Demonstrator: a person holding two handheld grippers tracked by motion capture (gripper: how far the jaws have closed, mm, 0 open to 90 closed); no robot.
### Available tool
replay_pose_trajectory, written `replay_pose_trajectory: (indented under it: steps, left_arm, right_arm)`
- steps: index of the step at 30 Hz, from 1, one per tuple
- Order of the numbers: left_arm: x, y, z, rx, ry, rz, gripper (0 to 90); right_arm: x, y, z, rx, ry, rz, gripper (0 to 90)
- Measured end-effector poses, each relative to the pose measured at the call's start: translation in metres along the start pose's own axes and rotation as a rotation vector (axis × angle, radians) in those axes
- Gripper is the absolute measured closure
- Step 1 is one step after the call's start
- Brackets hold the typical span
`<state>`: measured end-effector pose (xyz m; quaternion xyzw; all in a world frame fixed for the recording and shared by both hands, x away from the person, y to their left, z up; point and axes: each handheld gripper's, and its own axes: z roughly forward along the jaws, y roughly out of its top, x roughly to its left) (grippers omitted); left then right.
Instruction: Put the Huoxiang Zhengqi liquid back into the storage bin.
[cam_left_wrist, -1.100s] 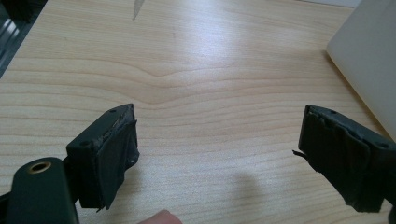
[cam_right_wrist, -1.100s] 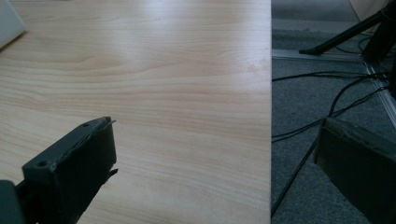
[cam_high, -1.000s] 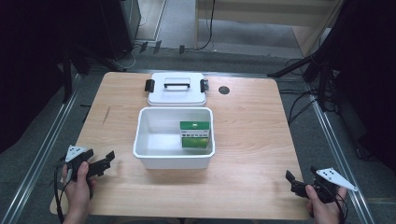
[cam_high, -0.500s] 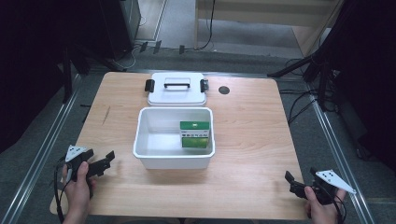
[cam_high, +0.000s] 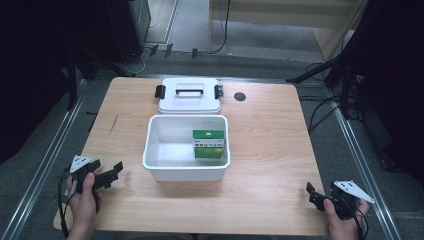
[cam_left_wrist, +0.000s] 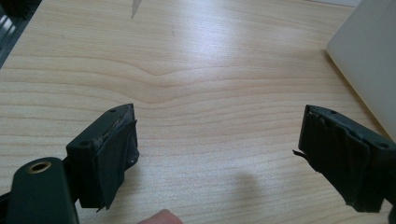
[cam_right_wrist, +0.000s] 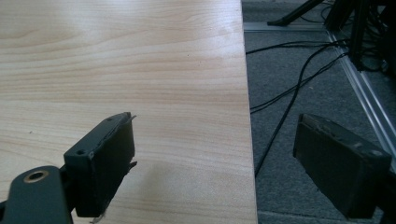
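Wooden table (cam_high: 270, 150), light grain, carrying all items.
White plastic bin (cam_high: 186, 172), rectangular, lid off, sitting at table centre. Green box (cam_high: 209, 145) with white label strip lying inside bin, against its right wall.
White lid (cam_high: 189, 100) with black handle and black side clips resting flat just behind bin.
Small dark round disc (cam_high: 240, 96) lying right of lid.
Left tool (cam_high: 112, 174) hovering near table's front left corner, jaws spread wide, gripping nothing.
Right tool (cam_high: 314, 194) hanging over front right edge, jaws apart, gripping nothing.
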<state>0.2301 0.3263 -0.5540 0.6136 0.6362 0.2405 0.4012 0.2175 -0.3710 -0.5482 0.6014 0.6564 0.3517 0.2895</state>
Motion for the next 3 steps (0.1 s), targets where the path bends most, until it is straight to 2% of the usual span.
replay_pose_trajectory:
  steps: [3]
  left_arm:
    - [0.0001, 0.0001, 0.0000, 0.002, 0.001, 0.000, 12.5]
  right_arm:
    - [-0.0003, 0.0001, 0.0003, 0.005, 0.004, 0.004, 12.4]
